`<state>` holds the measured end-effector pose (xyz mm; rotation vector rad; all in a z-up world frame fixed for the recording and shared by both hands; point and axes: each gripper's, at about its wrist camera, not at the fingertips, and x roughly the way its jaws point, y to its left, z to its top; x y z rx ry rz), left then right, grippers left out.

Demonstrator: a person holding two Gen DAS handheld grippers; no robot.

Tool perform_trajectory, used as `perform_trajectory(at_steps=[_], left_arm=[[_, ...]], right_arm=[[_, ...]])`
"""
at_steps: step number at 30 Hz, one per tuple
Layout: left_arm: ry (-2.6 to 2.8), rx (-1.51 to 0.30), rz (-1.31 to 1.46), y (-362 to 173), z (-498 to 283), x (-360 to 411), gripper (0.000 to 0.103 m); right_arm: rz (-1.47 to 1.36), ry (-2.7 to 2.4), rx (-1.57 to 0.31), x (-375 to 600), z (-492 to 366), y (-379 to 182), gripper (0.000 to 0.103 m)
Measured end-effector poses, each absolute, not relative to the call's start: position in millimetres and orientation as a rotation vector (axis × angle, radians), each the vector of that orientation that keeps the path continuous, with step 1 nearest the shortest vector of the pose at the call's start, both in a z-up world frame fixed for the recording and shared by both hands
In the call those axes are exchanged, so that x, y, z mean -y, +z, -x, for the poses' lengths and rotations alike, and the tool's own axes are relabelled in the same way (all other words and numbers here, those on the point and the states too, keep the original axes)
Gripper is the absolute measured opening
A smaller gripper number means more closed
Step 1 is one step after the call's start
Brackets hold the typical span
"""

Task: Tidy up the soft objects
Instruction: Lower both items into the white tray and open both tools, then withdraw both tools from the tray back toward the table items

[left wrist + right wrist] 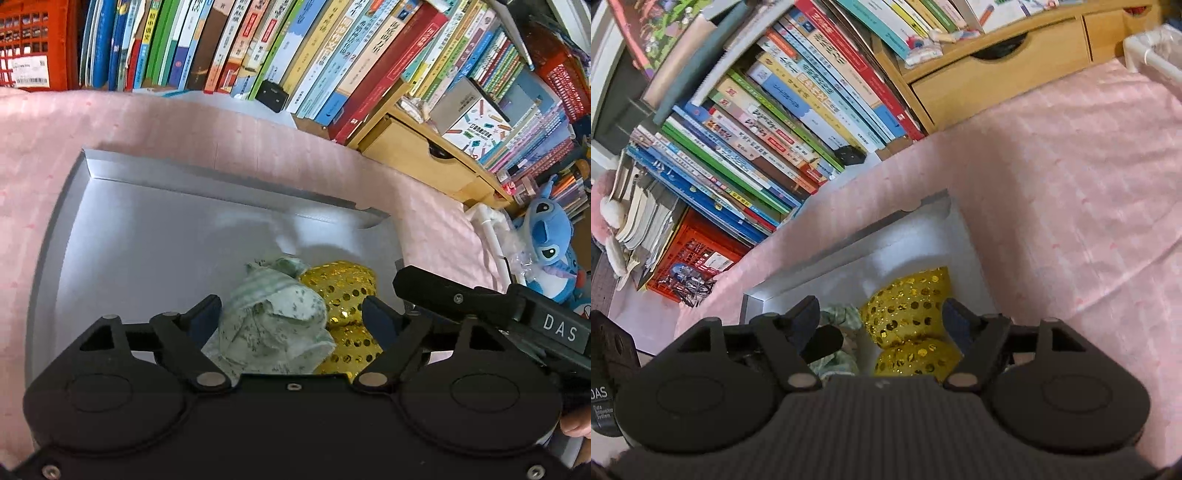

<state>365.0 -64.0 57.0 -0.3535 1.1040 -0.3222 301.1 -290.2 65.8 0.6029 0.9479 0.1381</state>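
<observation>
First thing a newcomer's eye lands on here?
The gold sequined bow, lying in the grey tray on the pink cloth, between the open right gripper. Beside it lies a crumpled green-patterned cloth, between the open left gripper. Behind, a packed row of books.

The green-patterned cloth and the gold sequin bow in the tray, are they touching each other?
Touching. In the left wrist view the green-patterned cloth lies against the gold sequin bow and overlaps its left edge, with no gray tray floor showing between them.
</observation>
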Motion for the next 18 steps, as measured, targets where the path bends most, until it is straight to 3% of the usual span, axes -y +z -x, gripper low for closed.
perform_trajectory(at_steps=[18], left_arm=[[-0.357,-0.885,0.197,135.2,-271.0,48.9,0.087]], right_arm=[[-0.317,0.195,-0.774,272.6,-224.7,131.6,0.091]])
